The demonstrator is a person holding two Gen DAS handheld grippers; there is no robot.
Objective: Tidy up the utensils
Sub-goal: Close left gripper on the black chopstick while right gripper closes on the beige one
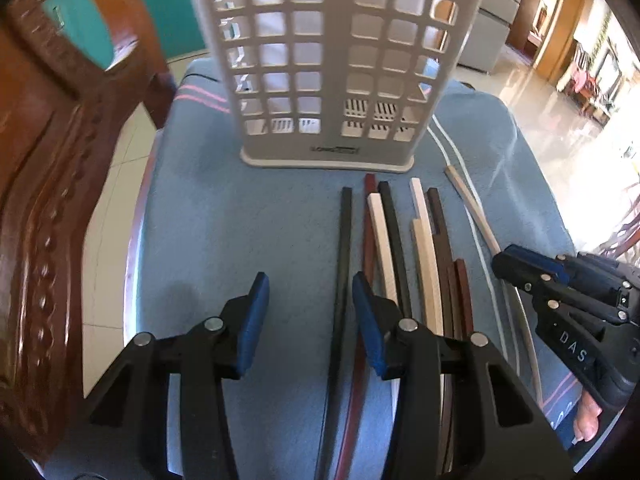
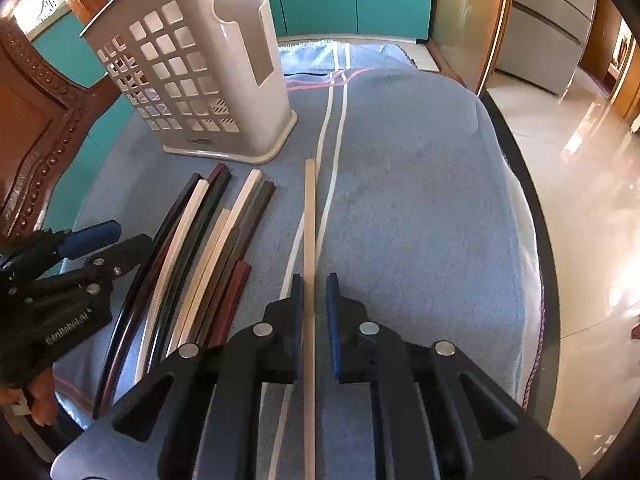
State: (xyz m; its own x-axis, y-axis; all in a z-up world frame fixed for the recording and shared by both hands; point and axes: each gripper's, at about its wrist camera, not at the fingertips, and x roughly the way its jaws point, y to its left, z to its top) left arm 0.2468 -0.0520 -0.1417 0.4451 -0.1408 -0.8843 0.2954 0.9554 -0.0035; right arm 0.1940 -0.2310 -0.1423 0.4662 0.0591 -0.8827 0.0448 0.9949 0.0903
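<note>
Between the right gripper's (image 2: 314, 300) blue pads a tan chopstick (image 2: 309, 216) is lying lengthwise on the blue towel (image 2: 420, 200), apart from the others and pointing toward the white utensil caddy (image 2: 200, 80). The jaws are standing narrowly around it with a sliver of gap visible on each side, so I cannot tell whether the pads are actually pressing; probably it is being singled out for carrying to the caddy. Just to its left the remaining chopsticks (image 1: 400, 240), black, white, tan and dark red, are lying side by side in a loose row, ends toward the caddy, likely laid so for one-by-one picking. The left gripper (image 1: 310, 300) is standing half apart, empty, over the black chopstick (image 1: 345, 248) at the row's edge. Both grippers are pitching steeply down at the towel-covered tabletop, caddy upright beyond.
</note>
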